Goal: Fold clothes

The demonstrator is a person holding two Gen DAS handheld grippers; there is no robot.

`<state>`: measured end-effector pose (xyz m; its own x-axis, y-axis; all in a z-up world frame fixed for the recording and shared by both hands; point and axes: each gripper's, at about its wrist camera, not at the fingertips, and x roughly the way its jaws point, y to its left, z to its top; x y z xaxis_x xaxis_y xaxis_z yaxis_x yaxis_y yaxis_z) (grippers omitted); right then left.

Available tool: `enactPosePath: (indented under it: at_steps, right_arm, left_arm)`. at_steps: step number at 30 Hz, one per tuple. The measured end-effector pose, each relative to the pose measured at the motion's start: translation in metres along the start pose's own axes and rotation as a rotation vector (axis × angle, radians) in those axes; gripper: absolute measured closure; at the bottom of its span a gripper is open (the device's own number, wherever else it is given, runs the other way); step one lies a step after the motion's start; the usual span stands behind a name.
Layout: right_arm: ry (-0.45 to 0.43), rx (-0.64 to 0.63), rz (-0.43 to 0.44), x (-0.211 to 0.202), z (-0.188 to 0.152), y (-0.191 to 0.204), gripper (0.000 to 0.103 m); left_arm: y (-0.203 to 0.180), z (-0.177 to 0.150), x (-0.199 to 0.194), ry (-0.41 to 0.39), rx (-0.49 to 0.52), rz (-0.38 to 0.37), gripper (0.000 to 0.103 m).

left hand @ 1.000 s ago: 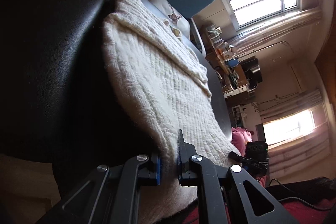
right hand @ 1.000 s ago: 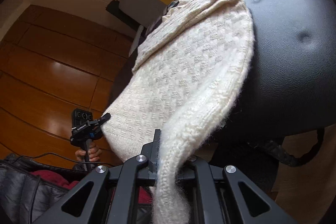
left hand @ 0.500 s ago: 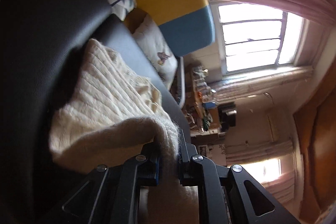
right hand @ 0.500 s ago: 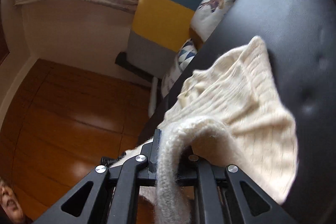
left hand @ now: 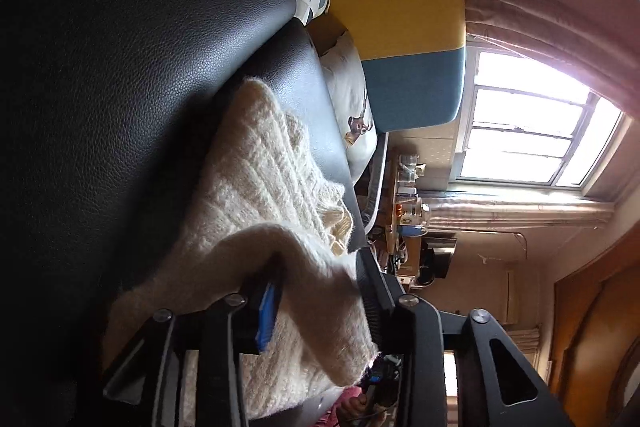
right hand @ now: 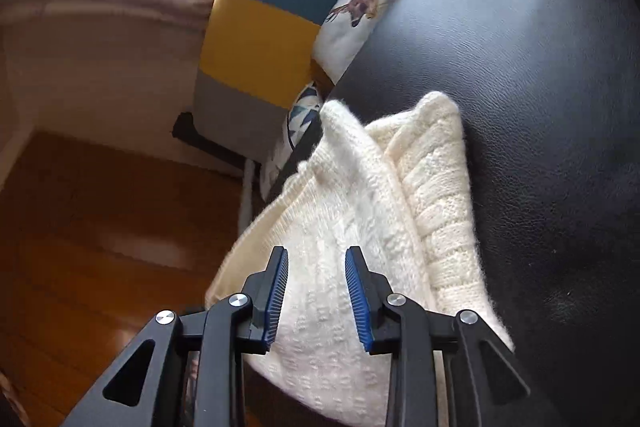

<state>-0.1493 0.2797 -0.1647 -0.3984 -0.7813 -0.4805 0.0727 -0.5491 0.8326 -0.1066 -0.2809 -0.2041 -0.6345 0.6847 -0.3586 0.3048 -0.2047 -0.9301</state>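
Observation:
A cream knit sweater (left hand: pixel 256 195) lies folded over on a black leather seat (left hand: pixel 120 67). In the left wrist view my left gripper (left hand: pixel 320 275) stands open, with a fold of the sweater lying loose between its fingers. In the right wrist view the sweater (right hand: pixel 360 211) lies doubled on the black seat (right hand: pixel 540 87), and my right gripper (right hand: pixel 318 259) is open just above the knit, holding nothing.
A chair back in grey, yellow and blue (left hand: pixel 400 27) with printed cushions (left hand: pixel 352 99) stands beyond the seat. A cluttered desk (left hand: pixel 408 219) and bright window (left hand: pixel 532 135) are further off. Wooden floor (right hand: pixel 80 247) lies beside the seat.
Both grippers carried the sweater's hem up over its upper part, then opened and let the knit go. The sweater now lies doubled.

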Motion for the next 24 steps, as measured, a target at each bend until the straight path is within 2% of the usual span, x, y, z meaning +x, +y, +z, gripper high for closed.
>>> enactPosePath:
  at_steps: [2,3,5,6,7,9,10,12,13,17,20,22,23,24]
  right_arm:
    - [0.098,-0.072,-0.126,0.021,-0.010,0.005,0.072]
    - [0.135,-0.113,-0.180,0.030,-0.016,0.007,0.076]
    - [0.119,-0.215,-0.220,0.030,-0.026,0.011,0.082]
    - [0.124,-0.222,-0.235,0.026,-0.031,0.010,0.088]
    - [0.130,-0.200,-0.231,0.023,-0.034,0.007,0.090]
    - [0.138,-0.174,-0.214,0.014,-0.042,0.000,0.093]
    - [0.142,-0.169,-0.212,0.009,-0.045,-0.002,0.097]
    - [0.144,-0.157,-0.204,-0.001,-0.053,-0.007,0.098]
    - [0.146,-0.144,-0.200,-0.006,-0.056,-0.009,0.098]
    - [0.145,-0.147,-0.214,-0.019,-0.063,-0.010,0.098]
    - [0.125,-0.120,-0.226,-0.024,-0.064,-0.005,0.093]
    - [0.115,-0.162,-0.259,-0.020,-0.064,0.009,0.080]
    - [0.106,-0.199,-0.278,-0.017,-0.063,0.019,0.078]
    - [0.095,-0.237,-0.295,-0.017,-0.066,0.031,0.078]
  left_arm:
    - [0.004,0.003,0.004,-0.008,-0.013,0.016,0.055]
    - [0.007,0.001,0.006,-0.004,-0.021,0.019,0.055]
    - [0.013,-0.005,0.008,0.003,-0.035,0.027,0.056]
    - [0.015,-0.011,0.005,0.002,-0.027,0.049,0.062]
    - [0.018,-0.018,0.003,0.005,-0.019,0.073,0.068]
    - [0.030,-0.039,0.003,0.054,-0.006,0.142,0.096]
    - [0.040,-0.049,0.000,0.070,-0.027,0.126,0.100]
    - [0.058,-0.070,-0.007,0.101,-0.064,0.096,0.100]
    - [0.060,-0.081,-0.012,0.108,-0.048,0.103,0.100]
    - [0.056,-0.124,-0.028,0.153,0.049,0.176,0.100]
    - [0.032,-0.138,-0.042,0.132,0.203,0.275,0.099]
    - [0.009,-0.143,-0.052,0.081,0.334,0.351,0.097]
    - [-0.001,-0.144,-0.053,0.055,0.398,0.389,0.090]
    - [-0.012,-0.145,-0.054,0.029,0.462,0.428,0.077]
